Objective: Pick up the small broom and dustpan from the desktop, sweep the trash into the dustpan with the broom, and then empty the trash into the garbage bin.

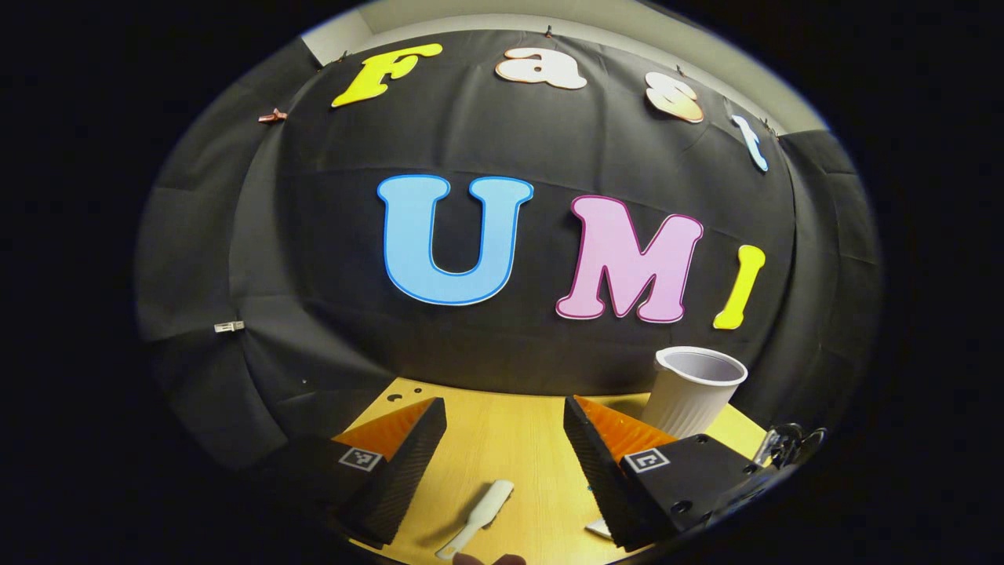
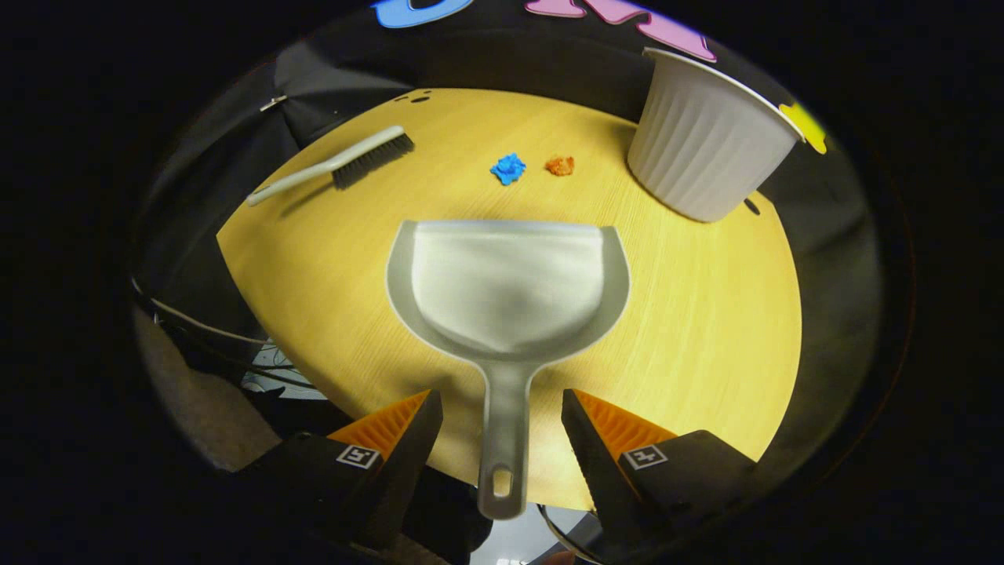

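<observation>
Dustpan (image 2: 508, 290) flat on the desk (image 2: 706, 314), handle toward the right gripper (image 2: 502, 439), lined up between wide-open, empty fingers; likely light, stiff plastic, best pinched mid-handle. Broom (image 2: 345, 165) far left, two scraps (image 2: 510, 168) beyond the pan, bin (image 2: 706, 141) at right. Left gripper (image 1: 504, 455) open too, empty, above what looks like the broom handle.

A yellow wooden table (image 2: 690, 314) is seen, with a grey dustpan (image 2: 510, 290) laid flat near its middle, handle toward the near edge. Beyond the dustpan's mouth a blue scrap (image 2: 508, 168) and an orange scrap (image 2: 560, 165) are set just beside each other. A white ribbed bin (image 2: 706, 149) is stood beyond and right of the dustpan, and a small broom (image 2: 337, 165) is laid beyond and left of it.
</observation>
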